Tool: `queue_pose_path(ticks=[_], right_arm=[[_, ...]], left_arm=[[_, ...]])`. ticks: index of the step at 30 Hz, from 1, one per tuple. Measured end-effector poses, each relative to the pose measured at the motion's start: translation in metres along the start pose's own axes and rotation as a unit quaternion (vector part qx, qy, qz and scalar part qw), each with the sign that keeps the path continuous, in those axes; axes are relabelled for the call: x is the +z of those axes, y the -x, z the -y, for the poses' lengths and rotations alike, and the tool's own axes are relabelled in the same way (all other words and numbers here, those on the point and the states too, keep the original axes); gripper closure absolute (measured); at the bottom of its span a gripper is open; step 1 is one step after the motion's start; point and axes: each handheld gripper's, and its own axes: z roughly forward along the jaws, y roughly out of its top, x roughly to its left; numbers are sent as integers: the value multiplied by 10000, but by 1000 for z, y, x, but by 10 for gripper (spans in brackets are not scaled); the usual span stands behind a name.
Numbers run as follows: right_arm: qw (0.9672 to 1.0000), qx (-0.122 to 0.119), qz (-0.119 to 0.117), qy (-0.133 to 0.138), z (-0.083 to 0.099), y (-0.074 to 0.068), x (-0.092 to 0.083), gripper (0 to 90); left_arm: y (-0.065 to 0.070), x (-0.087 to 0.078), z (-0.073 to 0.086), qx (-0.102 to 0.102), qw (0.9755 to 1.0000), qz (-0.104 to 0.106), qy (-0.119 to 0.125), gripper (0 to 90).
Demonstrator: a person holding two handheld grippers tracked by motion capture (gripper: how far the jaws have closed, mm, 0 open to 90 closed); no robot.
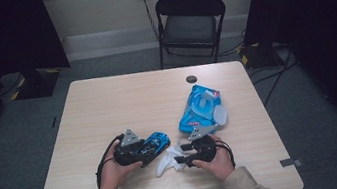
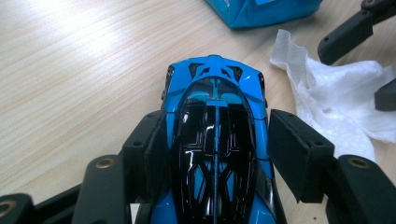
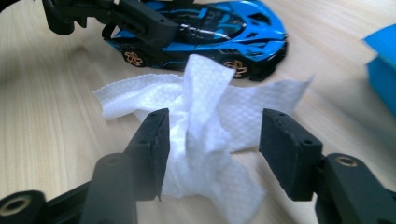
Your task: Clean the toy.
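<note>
On the near half of the pale wooden table (image 1: 108,108), between the person's two hands, lay a blue toy car (image 1: 156,141) and a crumpled white paper wipe (image 1: 169,161), just beside each other; the car stood on its wheels with the wipe spread along its side, as the right gripper view showed (image 3: 219,28); the left gripper (image 1: 139,152) reached over the car from behind, its jaws straddling the dark glossy roof (image 2: 215,144); the left pad (image 2: 156,154) looked to lie against the car's flank, while the other pad stood slightly clear of the body, so whether the grip still pressed could not be told; the right gripper (image 1: 181,154) stood over the wipe with its jaws parted; in the right gripper view the tissue (image 3: 201,140) rose in a twisted peak between the two black pads (image 3: 156,140), brushing the left one and well clear of the right, so nothing was clamped there; farther back and to the right lay a blue wipe packet (image 1: 199,110), flap open, apart from the car; a small dark disc (image 1: 191,79) sat near the table's far edge, and a black folding chair (image 1: 190,23) stood beyond it.
</note>
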Motion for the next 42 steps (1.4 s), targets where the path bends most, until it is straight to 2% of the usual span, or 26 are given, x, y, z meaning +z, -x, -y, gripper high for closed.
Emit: queue_pose_path(ticks=[2, 7, 10, 13, 16, 17, 18, 21, 23, 25, 27, 30, 34, 36, 39, 42], right_arm=[[10000, 12, 70, 23, 0, 2, -4, 375], [9999, 38, 109, 61, -2, 7, -16, 309], [9997, 87, 210, 92, -2, 14, -24, 265], [9993, 158, 288, 165, -1, 21, -31, 247], [9993, 118, 328, 104, 2, 27, -39, 219], [9994, 105, 326, 92, 3, 29, -41, 209], [9993, 90, 345, 87, 4, 30, -42, 206], [9993, 31, 373, 36, 7, 32, -45, 203], [9994, 60, 339, 50, 9, 34, -46, 203], [9995, 77, 310, 62, 11, 35, -46, 203], [9996, 61, 288, 35, 12, 35, -45, 204], [9998, 59, 208, 43, 12, 34, -45, 203], [9998, 32, 208, -3, 12, 33, -42, 203], [9998, 26, 195, -1, 12, 33, -42, 203], [9998, 34, 213, 27, 11, 34, -44, 203], [9998, 46, 205, 51, 11, 34, -44, 203]], left_arm=[[-1, -3, -1, -65, 10000, 46, -20, 381], [-1, -15, -12, -93, 9997, 100, 206, 364], [9, -20, -22, -35, 9989, 275, 366, 348], [23, -15, -28, 138, 9978, 500, 402, 346], [44, -3, -31, 327, 9961, 779, 261, 349], [44, -3, -31, 327, 9961, 779, 261, 356], [52, 4, -31, 416, 9952, 862, 194, 367], [63, 16, -29, 531, 9936, 991, 71, 397], [68, 25, -26, 650, 9930, 984, -71, 409], [69, 31, -23, 621, 9934, 959, -92, 427], [69, 37, -20, 719, 9937, 848, -144, 440], [68, 40, -17, 682, 9941, 820, -191, 466], [69, 42, -14, 722, 9938, 792, -312, 518], [70, 43, -11, 763, 9934, 800, -296, 544], [70, 42, -10, 687, 9936, 836, -313, 610], [69, 40, -11, 442, 9945, 861, -408, 741]])
